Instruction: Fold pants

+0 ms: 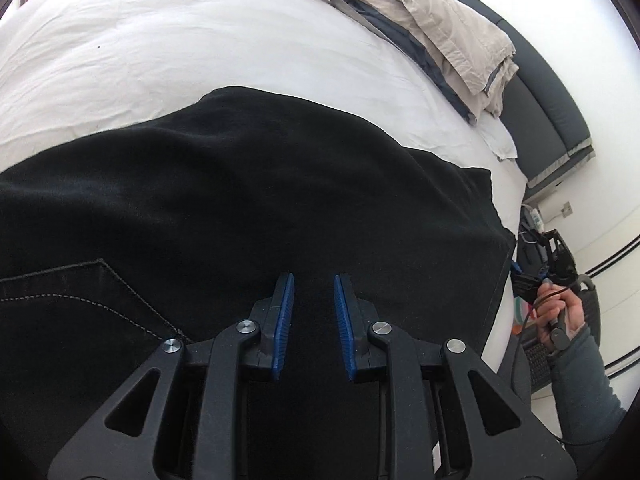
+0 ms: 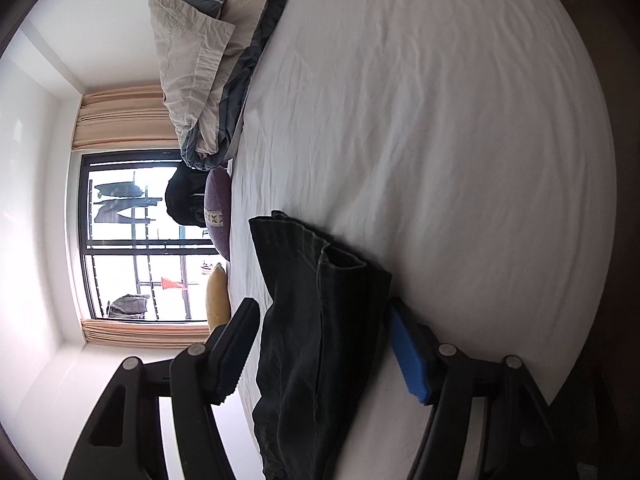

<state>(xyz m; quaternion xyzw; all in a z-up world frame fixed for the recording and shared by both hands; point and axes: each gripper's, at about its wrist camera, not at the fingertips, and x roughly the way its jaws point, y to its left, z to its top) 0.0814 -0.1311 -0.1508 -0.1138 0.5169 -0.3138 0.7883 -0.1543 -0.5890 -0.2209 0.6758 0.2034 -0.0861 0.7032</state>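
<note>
Black pants (image 1: pixel 240 184) lie spread across the white bed (image 1: pixel 160 40), a stitched pocket seam showing at lower left. My left gripper (image 1: pixel 314 278) sits low over them, its blue pads close together with a strip of the black cloth pinched between. At the pants' right edge a hand holds my right gripper (image 1: pixel 552 264). In the right wrist view, rolled on its side, the right gripper (image 2: pixel 322 304) stands wide open around the bunched pants end (image 2: pixel 320 340). One blue pad (image 2: pixel 408 356) rests near the sheet (image 2: pixel 440 140), and neither pad presses the cloth.
A crumpled beige and grey duvet (image 1: pixel 440 20) is heaped along the bed's far side by a dark headboard (image 1: pixel 540 112). A purple cushion (image 2: pixel 218 216) and a yellow cushion (image 2: pixel 218 300) lie at the bed's edge before a window (image 2: pixel 132 236). Cables sit on the floor (image 1: pixel 532 220).
</note>
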